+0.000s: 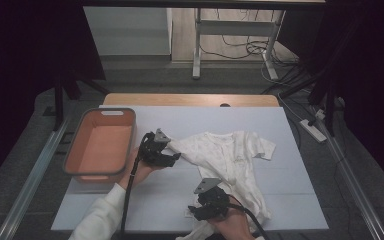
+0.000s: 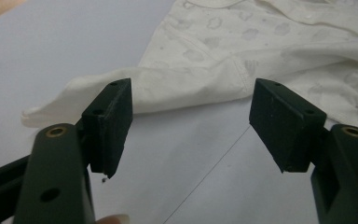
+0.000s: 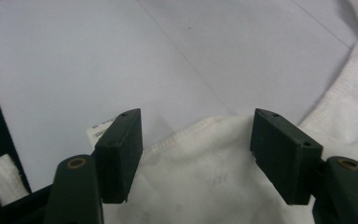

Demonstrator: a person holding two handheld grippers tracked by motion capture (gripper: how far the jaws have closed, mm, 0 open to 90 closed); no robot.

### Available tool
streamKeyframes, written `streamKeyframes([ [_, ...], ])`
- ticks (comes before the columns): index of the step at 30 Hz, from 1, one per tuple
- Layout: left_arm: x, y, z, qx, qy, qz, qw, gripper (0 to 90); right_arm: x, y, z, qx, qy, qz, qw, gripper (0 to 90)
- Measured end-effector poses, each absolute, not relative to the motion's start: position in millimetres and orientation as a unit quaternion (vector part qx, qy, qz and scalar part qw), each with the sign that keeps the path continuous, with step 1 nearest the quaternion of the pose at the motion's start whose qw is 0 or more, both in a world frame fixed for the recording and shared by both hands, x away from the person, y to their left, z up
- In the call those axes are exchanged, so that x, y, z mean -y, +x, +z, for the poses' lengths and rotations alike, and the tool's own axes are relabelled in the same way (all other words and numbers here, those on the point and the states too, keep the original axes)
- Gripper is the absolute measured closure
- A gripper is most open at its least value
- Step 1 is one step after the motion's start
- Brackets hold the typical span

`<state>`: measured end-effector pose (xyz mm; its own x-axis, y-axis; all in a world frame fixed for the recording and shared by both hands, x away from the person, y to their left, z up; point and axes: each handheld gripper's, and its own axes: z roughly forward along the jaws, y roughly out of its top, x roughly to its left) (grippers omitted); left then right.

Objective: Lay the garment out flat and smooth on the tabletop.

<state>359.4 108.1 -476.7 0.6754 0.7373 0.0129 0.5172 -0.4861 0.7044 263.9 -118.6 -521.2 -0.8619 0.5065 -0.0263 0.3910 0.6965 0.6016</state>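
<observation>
A white baby garment point(image 1: 232, 160) with a faint print lies spread on the pale table cover point(image 1: 190, 122). My left gripper point(image 1: 172, 156) hovers at the tip of its left sleeve point(image 2: 135, 93), jaws open, nothing between them. In the left gripper view point(image 2: 191, 126) the sleeve lies just beyond the jaws. My right gripper point(image 1: 196, 210) is at the garment's lower hem near the table's front edge. In the right gripper view point(image 3: 196, 149) its open jaws straddle the hem point(image 3: 205, 163), with a small label point(image 3: 100, 128) beside the left jaw.
An orange bin with a grey rim point(image 1: 100, 142) stands at the left of the table. Table legs and cables point(image 1: 250, 47) lie on the floor beyond the far edge. Bare cover lies between the two grippers point(image 1: 165, 192).
</observation>
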Motion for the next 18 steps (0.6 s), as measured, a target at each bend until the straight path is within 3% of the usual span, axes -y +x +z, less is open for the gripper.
streamKeyframes([
  [4, -107.6, 358.8, -476.2, -0.369, 0.848, 0.16, 0.345, 30.8, 121.2, 265.0, -520.5, -0.915, 0.247, 0.301, 0.101, 47.4],
  [11, -108.1, 358.8, -476.0, -0.369, 0.848, 0.161, 0.345, 30.8, 127.7, 268.1, -518.0, -0.916, 0.244, 0.309, 0.076, 85.6],
  [18, -108.0, 358.9, -476.1, -0.368, 0.848, 0.162, 0.346, 30.8, 125.7, 261.9, -515.2, -0.92, 0.225, 0.313, 0.069, 88.6],
])
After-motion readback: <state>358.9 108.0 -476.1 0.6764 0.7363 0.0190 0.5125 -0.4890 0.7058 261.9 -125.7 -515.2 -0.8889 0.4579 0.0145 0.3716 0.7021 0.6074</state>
